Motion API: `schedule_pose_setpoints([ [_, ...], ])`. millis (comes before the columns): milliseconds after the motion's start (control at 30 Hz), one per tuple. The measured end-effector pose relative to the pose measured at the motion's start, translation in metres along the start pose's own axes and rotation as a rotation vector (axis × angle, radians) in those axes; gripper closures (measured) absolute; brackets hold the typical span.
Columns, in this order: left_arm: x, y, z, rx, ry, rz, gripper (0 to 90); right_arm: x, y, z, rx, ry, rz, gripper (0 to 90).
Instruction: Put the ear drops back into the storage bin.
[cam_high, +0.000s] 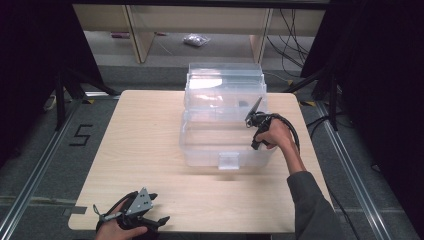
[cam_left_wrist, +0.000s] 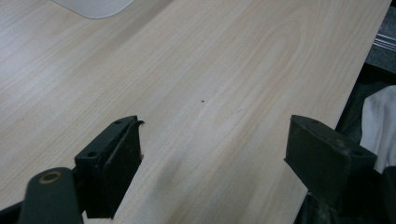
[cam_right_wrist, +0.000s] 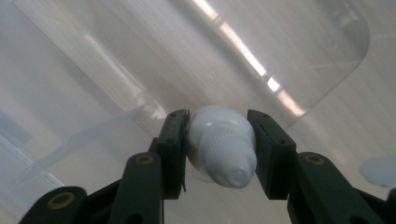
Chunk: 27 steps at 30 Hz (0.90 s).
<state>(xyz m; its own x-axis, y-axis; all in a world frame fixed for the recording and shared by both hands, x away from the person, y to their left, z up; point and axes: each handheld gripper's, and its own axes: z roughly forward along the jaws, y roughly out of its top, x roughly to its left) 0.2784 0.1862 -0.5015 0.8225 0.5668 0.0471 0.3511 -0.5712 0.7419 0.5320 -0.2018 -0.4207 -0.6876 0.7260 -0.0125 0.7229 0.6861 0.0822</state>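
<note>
Over the clear plastic storage box (cam_high: 225, 135) at the far middle of the table (cam_high: 150, 150), a small white bottle (cam_right_wrist: 222, 144) sits clamped between the jaws of the right gripper (cam_right_wrist: 218, 140), its ribbed cap end toward the camera. To place it well, I'd lower it straight down past the box rim, let go only near the floor. At the near left corner the left gripper (cam_left_wrist: 212, 154) rests, its jaws spread wide and empty.
</note>
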Motion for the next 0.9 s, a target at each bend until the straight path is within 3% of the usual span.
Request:
schedule_pose_setpoints([
  [167, 0.0, 0.0, 0.0, 0.001, 0.001, 0.002, 17.9, 0.003, 0.002, 0.001, 0.002, 0.014, 0.012, 60.1],
  [200, 0.001, 0.0, 0.0, 0.002, 0.002, 0.006, 17.8, 0.001, 0.002, 0.003, -0.002, 0.013, -0.008, 60.1],
  [333, 0.001, 0.0, -0.001, 0.004, 0.003, 0.009, 17.8, 0.0, 0.003, 0.005, -0.002, 0.013, -0.006, 60.1],
  [367, 0.001, 0.0, -0.001, 0.004, 0.003, 0.009, 17.9, 0.001, 0.003, 0.005, 0.003, 0.009, 0.013, 60.1],
  [500, 0.001, 0.0, 0.0, 0.004, 0.004, 0.008, 17.8, -0.001, 0.003, 0.008, 0.008, 0.024, -0.007, 60.1],
  [533, 0.001, 0.0, 0.0, 0.004, 0.004, 0.009, 17.8, -0.005, 0.003, 0.009, -0.014, 0.011, -0.059, 60.1],
  [567, 0.001, 0.0, 0.0, 0.004, 0.004, 0.008, 17.8, -0.001, 0.003, 0.008, 0.007, 0.015, 0.014, 60.1],
  [600, 0.001, 0.0, 0.0, 0.005, 0.002, 0.01, 17.8, 0.0, 0.002, 0.007, 0.01, 0.026, 0.034, 60.1],
  [667, 0.0, 0.0, 0.001, 0.01, 0.008, -0.006, 17.8, -0.002, 0.0, 0.011, 0.009, 0.015, 0.019, 60.1],
  [733, 0.001, 0.0, 0.0, 0.011, 0.004, 0.011, 17.8, -0.008, -0.001, 0.014, -0.016, 0.017, -0.045, 60.1],
  [767, 0.001, 0.0, 0.0, 0.011, 0.004, 0.011, 17.8, -0.008, -0.001, 0.014, -0.016, 0.017, -0.045, 60.1],
  [800, 0.001, 0.0, 0.0, 0.011, 0.004, 0.01, 17.8, -0.004, -0.002, 0.012, 0.009, 0.026, 0.031, 60.1],
  [833, 0.001, 0.0, 0.0, 0.011, 0.003, 0.011, 17.9, -0.005, -0.003, 0.014, -0.002, 0.021, 0.002, 60.1],
  [900, 0.001, 0.0, 0.0, 0.011, 0.003, 0.011, 17.8, -0.005, -0.003, 0.015, 0.004, 0.019, -0.002, 60.1],
])
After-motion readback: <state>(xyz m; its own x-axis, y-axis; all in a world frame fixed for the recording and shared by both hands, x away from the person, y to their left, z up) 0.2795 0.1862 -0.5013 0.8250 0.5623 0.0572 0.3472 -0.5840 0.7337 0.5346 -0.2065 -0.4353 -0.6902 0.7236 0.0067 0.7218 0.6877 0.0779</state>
